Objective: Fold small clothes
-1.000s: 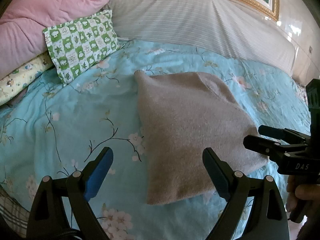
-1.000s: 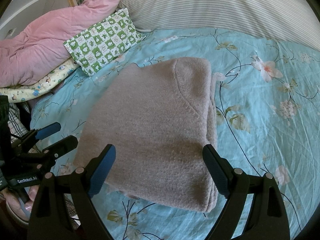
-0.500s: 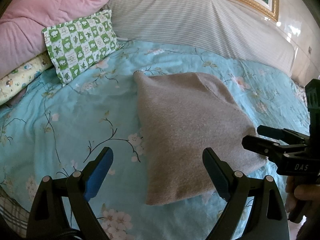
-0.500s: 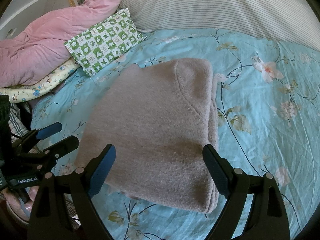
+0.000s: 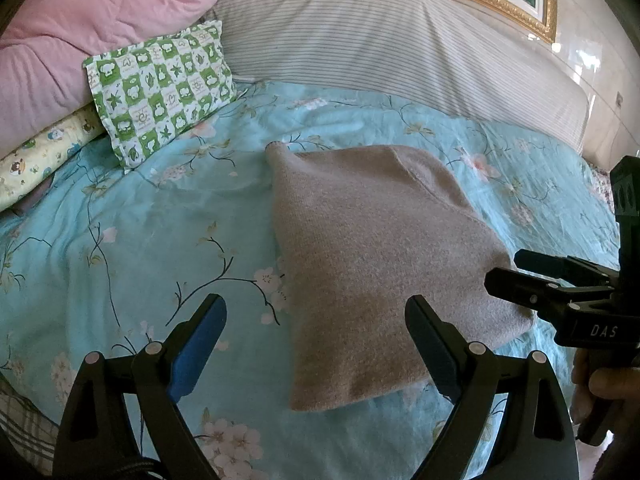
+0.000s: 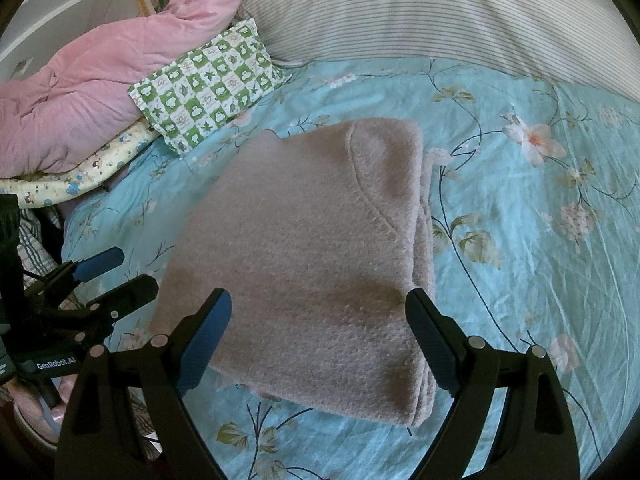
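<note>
A beige knitted garment (image 5: 372, 256) lies folded into a flat rectangle on the blue floral bedsheet (image 5: 128, 240). My left gripper (image 5: 316, 340) hovers open above its near left corner, nothing between the fingers. My right gripper (image 6: 320, 336) hangs open over the near edge of the same garment (image 6: 312, 248), also holding nothing. In the left wrist view the right gripper (image 5: 516, 268) shows at the right, just off the garment's right corner. The left gripper (image 6: 116, 272) appears at the left of the right wrist view, beside the garment's left edge.
A green checked pillow (image 5: 160, 84) and a pink quilt (image 5: 80, 28) lie at the back left. A striped bolster (image 5: 380, 32) runs along the headboard. A person's hand (image 5: 604, 384) grips the right tool's handle. A cartoon-print cloth (image 6: 88, 172) sits under the quilt.
</note>
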Demonstrator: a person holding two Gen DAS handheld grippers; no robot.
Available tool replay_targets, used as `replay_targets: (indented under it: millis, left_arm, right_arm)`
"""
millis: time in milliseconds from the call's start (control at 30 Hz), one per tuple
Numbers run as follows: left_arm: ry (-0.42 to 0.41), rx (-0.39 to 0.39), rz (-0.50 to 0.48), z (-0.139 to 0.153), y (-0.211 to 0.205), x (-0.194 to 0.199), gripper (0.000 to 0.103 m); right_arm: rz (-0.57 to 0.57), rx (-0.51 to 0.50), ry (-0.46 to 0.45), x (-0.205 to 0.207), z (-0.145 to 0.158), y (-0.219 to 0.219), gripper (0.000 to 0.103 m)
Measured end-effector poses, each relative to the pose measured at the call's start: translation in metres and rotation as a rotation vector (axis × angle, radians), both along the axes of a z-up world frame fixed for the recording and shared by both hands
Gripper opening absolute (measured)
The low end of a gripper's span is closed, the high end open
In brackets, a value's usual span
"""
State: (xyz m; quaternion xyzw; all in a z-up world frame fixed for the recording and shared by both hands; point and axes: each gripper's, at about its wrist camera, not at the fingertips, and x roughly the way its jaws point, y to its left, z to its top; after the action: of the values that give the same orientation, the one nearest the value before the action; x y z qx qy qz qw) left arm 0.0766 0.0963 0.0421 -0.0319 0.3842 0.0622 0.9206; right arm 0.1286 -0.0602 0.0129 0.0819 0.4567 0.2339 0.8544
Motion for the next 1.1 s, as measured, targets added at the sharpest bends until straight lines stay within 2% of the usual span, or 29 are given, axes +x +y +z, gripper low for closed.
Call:
replay_targets:
  millis: [1100]
  left_arm:
    - [-0.012,0.005,-0.007,0.0012,-0.0026,0.0017,0.091]
  right_arm:
    - [-0.008,0.003,0.005,0.0025,-0.0032,-0.0047,0.089]
